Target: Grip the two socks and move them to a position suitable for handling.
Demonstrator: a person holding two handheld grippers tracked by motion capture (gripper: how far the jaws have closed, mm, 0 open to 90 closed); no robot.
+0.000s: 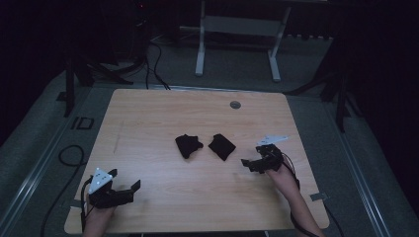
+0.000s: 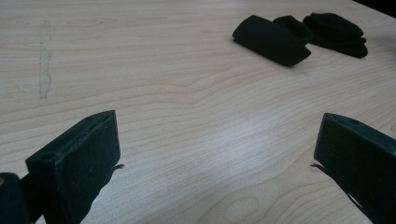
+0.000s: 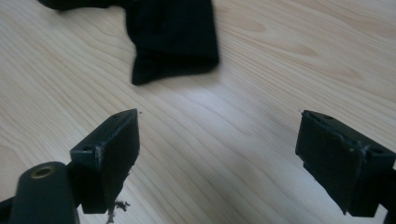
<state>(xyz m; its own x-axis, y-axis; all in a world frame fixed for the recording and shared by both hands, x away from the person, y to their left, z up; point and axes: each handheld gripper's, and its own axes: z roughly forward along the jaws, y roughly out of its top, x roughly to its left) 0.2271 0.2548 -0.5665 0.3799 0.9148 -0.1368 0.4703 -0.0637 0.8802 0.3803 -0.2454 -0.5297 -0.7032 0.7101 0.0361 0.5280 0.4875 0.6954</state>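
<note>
Two small black folded cloths lie near the middle of the wooden table (image 1: 148, 118): the left cloth (image 1: 188, 145) and the right cloth (image 1: 222, 146). My left gripper (image 1: 124, 179) is open at the near left corner, well away from both. In the left gripper view the left cloth (image 2: 275, 39) and the right cloth (image 2: 336, 28) lie far off beyond the spread jaws. My right gripper (image 1: 251, 155) is open just right of the right cloth. In the right gripper view that cloth (image 3: 173, 37) lies close ahead of the empty jaws.
A round grommet (image 1: 235, 104) sits in the table's far edge. Cables (image 1: 153, 59) and a white desk frame (image 1: 237, 39) stand on the floor behind. A cable loop (image 1: 71, 155) lies left of the table. The room around is dark.
</note>
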